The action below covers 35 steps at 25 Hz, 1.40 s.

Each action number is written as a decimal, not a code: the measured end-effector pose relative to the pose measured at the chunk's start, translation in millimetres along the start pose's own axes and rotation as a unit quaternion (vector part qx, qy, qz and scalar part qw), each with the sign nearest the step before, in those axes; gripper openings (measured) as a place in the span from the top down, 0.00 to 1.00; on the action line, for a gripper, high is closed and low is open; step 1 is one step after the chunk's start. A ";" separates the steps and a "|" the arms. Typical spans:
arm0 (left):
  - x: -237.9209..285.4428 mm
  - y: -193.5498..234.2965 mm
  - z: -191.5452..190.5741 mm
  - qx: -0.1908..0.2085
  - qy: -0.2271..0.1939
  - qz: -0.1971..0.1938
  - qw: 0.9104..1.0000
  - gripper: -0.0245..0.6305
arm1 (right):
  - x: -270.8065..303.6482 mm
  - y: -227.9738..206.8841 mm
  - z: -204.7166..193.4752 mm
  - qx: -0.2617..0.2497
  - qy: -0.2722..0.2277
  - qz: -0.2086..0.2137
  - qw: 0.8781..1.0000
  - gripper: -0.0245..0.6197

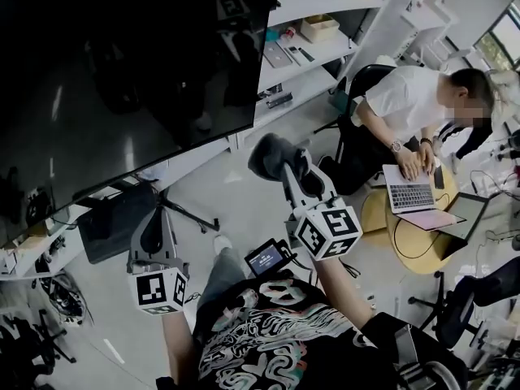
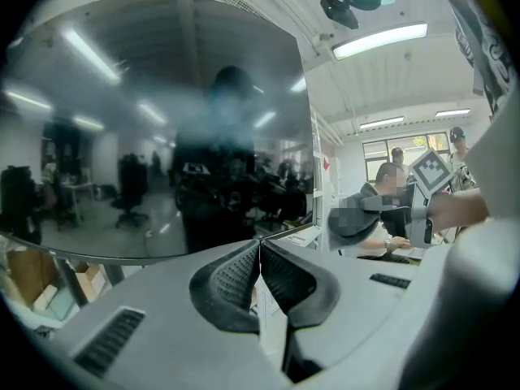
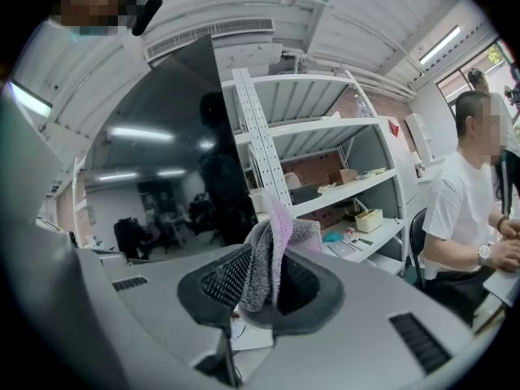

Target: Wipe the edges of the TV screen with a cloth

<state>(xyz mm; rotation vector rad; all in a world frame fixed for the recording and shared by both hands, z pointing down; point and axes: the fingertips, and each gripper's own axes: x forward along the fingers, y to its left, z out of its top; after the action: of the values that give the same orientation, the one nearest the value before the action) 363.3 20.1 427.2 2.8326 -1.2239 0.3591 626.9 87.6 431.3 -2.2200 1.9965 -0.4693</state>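
The big dark TV screen point(image 1: 122, 63) fills the far left of the room, its glass mirroring the ceiling lights. The right gripper point(image 1: 299, 175) is raised towards the screen's lower right corner, its jaws clamped on a grey, fluffy cloth point(image 1: 272, 157) with a pale pink fold. In the right gripper view the cloth point(image 3: 272, 246) sticks up out of the jaws, with the screen point(image 3: 179, 153) beyond it. From the head view the cloth sits close under that corner, apart from the glass.

The left gripper point(image 1: 153, 232) hangs lower and further left, below the screen's bottom edge. In the left gripper view its jaws are pressed together with nothing between them, and the screen point(image 2: 146, 136) stands ahead.

White shelves point(image 1: 317, 55) stand just right of the screen, carrying small boxes and oddments. Far right, a seated person point(image 1: 406, 104) in a white shirt leans over a laptop point(image 1: 410, 192) on a small round counter point(image 1: 414, 246).
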 end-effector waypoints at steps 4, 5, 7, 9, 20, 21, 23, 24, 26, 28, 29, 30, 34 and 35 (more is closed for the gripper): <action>11.8 8.6 -4.7 -0.004 0.006 -0.002 1.000 0.93 | 15.6 -5.2 -5.3 -0.003 0.006 -0.011 1.000 0.81; 14.6 11.7 -4.4 -0.004 0.007 -0.003 1.000 0.93 | 20.0 -5.3 -6.3 -0.006 0.009 -0.015 1.000 0.81; 19.4 16.9 -3.8 -0.004 0.008 -0.006 1.000 0.93 | 27.8 -6.0 -8.1 -0.012 0.016 -0.024 1.000 0.81; 23.5 19.8 -3.9 -0.004 0.011 -0.014 1.000 0.93 | 34.3 -7.9 -12.1 -0.013 0.028 -0.035 0.999 0.81; 46.9 52.9 -10.5 -0.014 0.025 -0.023 0.999 0.93 | 83.7 -8.9 -18.9 -0.024 0.048 -0.046 0.998 0.81; 48.0 55.4 -11.3 -0.016 0.026 -0.021 0.999 0.93 | 87.8 -9.1 -18.5 -0.026 0.049 -0.045 0.997 0.81; 48.8 59.5 -13.5 -0.019 0.029 -0.019 0.999 0.93 | 95.0 -8.0 -18.7 -0.027 0.050 -0.043 0.997 0.81; 48.9 61.3 -14.7 -0.020 0.030 -0.018 0.999 0.94 | 98.2 -6.8 -19.6 -0.027 0.051 -0.041 0.997 0.81; 50.0 65.3 -16.3 -0.023 0.031 -0.016 0.999 0.94 | 104.8 -5.3 -21.9 -0.027 0.053 -0.039 0.997 0.81; 51.8 69.2 -17.1 -0.026 0.032 -0.013 0.999 0.93 | 110.1 -6.6 -23.7 -0.025 0.055 -0.040 0.997 0.81; 52.5 70.7 -17.5 -0.027 0.032 -0.013 0.999 0.94 | 111.6 -7.8 -24.3 -0.024 0.055 -0.041 0.997 0.81; 52.9 71.9 -17.8 -0.027 0.033 -0.011 0.999 0.93 | 112.5 -8.8 -24.5 -0.023 0.055 -0.041 0.997 0.81; 51.6 75.3 -19.8 -0.025 0.037 -0.007 0.999 0.93 | 114.6 -8.6 -25.1 -0.021 0.056 -0.038 0.997 0.81; 50.9 76.2 -20.6 -0.025 0.038 -0.006 0.999 0.94 | 114.9 -7.3 -25.4 -0.019 0.056 -0.037 0.998 0.81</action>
<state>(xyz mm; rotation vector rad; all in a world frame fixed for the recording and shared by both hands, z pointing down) 337.9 -66.2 454.2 2.7560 -1.1828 0.4247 635.5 -21.8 474.6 -2.3471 1.9967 -0.5811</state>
